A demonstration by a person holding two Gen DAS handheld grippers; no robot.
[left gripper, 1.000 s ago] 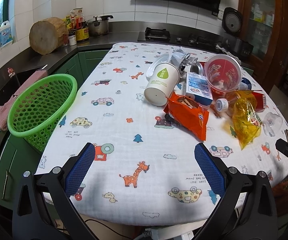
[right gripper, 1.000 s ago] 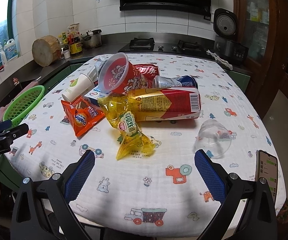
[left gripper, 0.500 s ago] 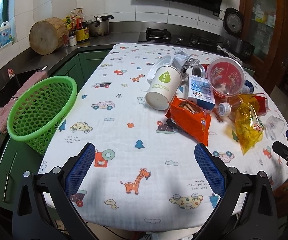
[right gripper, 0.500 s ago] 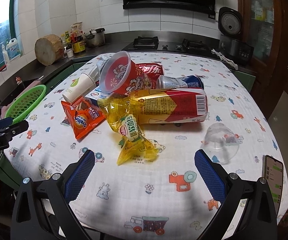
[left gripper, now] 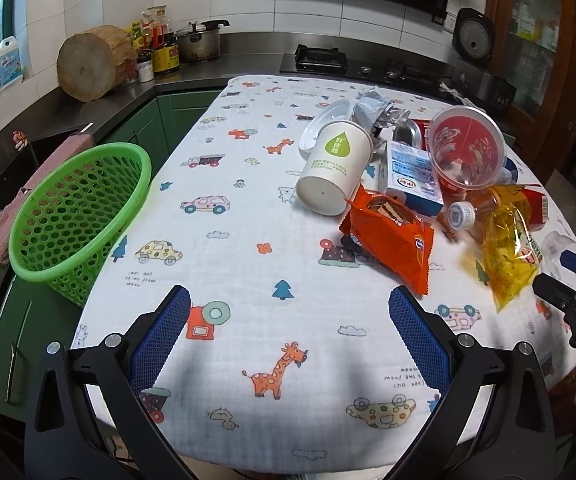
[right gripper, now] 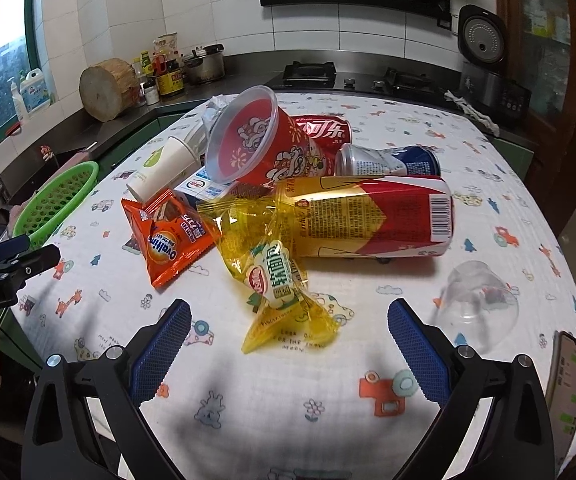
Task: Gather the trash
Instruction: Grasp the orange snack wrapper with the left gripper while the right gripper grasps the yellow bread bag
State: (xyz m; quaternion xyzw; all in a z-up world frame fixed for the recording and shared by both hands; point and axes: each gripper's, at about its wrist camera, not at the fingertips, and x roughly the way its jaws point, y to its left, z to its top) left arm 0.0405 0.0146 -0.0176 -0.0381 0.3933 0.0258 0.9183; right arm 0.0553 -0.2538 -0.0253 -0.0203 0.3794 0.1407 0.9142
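Note:
A pile of trash lies on the patterned tablecloth: an orange snack bag (left gripper: 392,240) (right gripper: 171,236), a yellow wrapper (right gripper: 275,268) (left gripper: 508,252), a white paper cup (left gripper: 334,168), a red plastic cup (right gripper: 259,144), a red-and-gold can (right gripper: 368,216), a blue can (right gripper: 388,162) and a clear plastic cup (right gripper: 476,304). A green basket (left gripper: 75,216) stands at the table's left edge. My left gripper (left gripper: 288,332) is open and empty, short of the orange bag. My right gripper (right gripper: 288,340) is open and empty, with the yellow wrapper's tip between its fingers.
A phone (right gripper: 568,364) lies at the table's right edge. A pink cloth (left gripper: 15,200) hangs behind the basket. A counter with a wooden block (left gripper: 91,64), pot and stove runs along the back. A white-and-blue carton (left gripper: 412,176) lies in the pile.
Both grippers have moved forward over the table toward the trash pile. The yellow wrapper now sits closer between the right fingers. Both stay open.

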